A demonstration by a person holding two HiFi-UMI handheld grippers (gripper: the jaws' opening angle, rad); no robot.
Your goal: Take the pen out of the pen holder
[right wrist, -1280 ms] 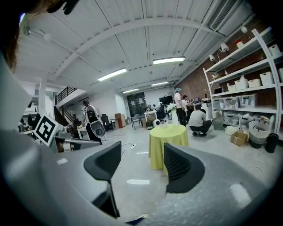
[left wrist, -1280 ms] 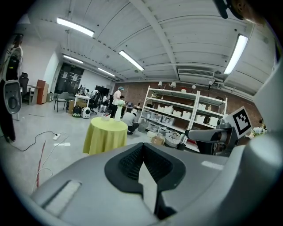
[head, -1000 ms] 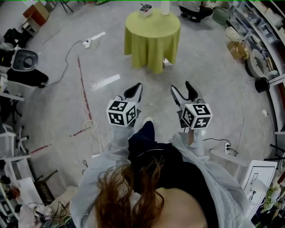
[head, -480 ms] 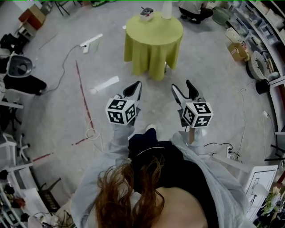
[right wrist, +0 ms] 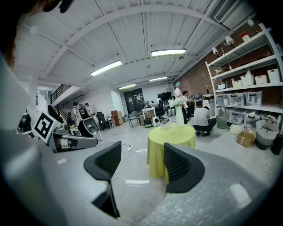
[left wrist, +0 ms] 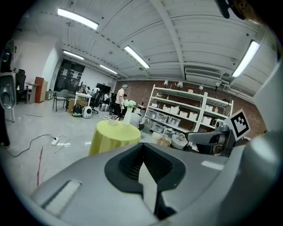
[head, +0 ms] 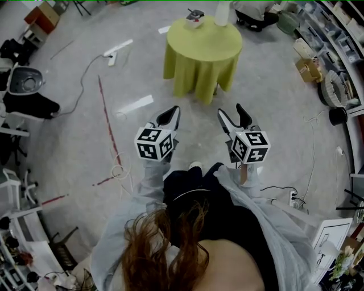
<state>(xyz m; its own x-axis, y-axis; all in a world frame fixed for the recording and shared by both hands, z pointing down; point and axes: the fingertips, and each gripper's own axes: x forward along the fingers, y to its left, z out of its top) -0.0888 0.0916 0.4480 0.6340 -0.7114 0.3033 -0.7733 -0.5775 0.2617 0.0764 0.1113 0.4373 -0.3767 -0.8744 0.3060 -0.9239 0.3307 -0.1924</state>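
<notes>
Head view: one left gripper [head: 169, 115], one right gripper [head: 230, 111], one table [head: 202, 48].

Between your left gripper [head: 170, 116], your right gripper [head: 232, 113] and the table [head: 202, 57] ahead there is only bare floor [head: 196, 116]. A cable [head: 85, 77] lies far left of your left gripper. Shelves [head: 335, 51] stand far right.

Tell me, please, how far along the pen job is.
Nothing is done yet. Both claws are empty: the left claw shut, the right claw open, well short of the round table with the yellow-green cloth. Reaching the small pale holder on it and the whole pick remain.
</notes>
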